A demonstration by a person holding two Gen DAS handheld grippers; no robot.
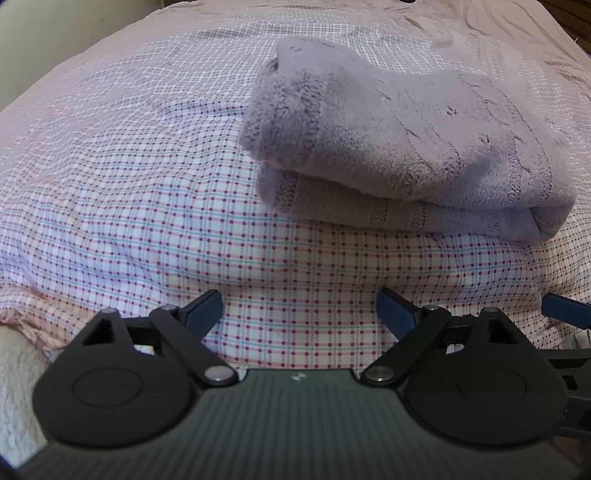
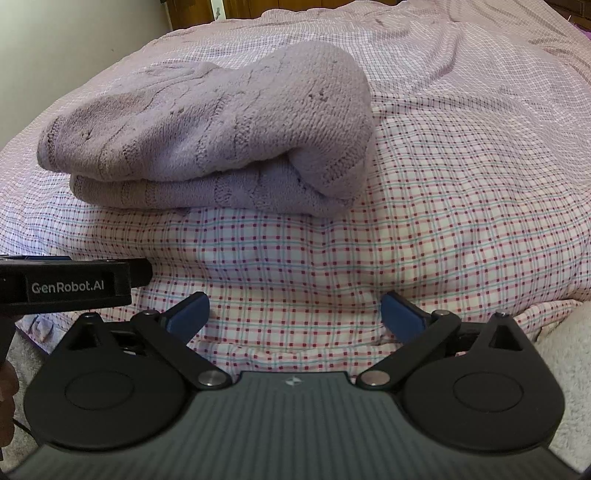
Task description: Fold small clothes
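A lilac knitted garment (image 1: pixel 399 147) lies folded in thick layers on the checked bed sheet (image 1: pixel 129 206). It also shows in the right wrist view (image 2: pixel 214 140), left of centre. My left gripper (image 1: pixel 299 314) is open and empty, low over the sheet, short of the garment and to its left. My right gripper (image 2: pixel 295 317) is open and empty, short of the garment's right end. The left gripper's body (image 2: pixel 74 284) shows at the left edge of the right wrist view. A blue finger of the right gripper (image 1: pixel 565 308) shows at the right edge of the left wrist view.
The sheet (image 2: pixel 461 184) covers the whole bed, with wrinkles. A white fluffy fabric (image 2: pixel 569 354) lies at the near bed edge, and it shows in the left wrist view (image 1: pixel 18 376) too. A wall (image 2: pixel 85 22) stands beyond the bed's far left.
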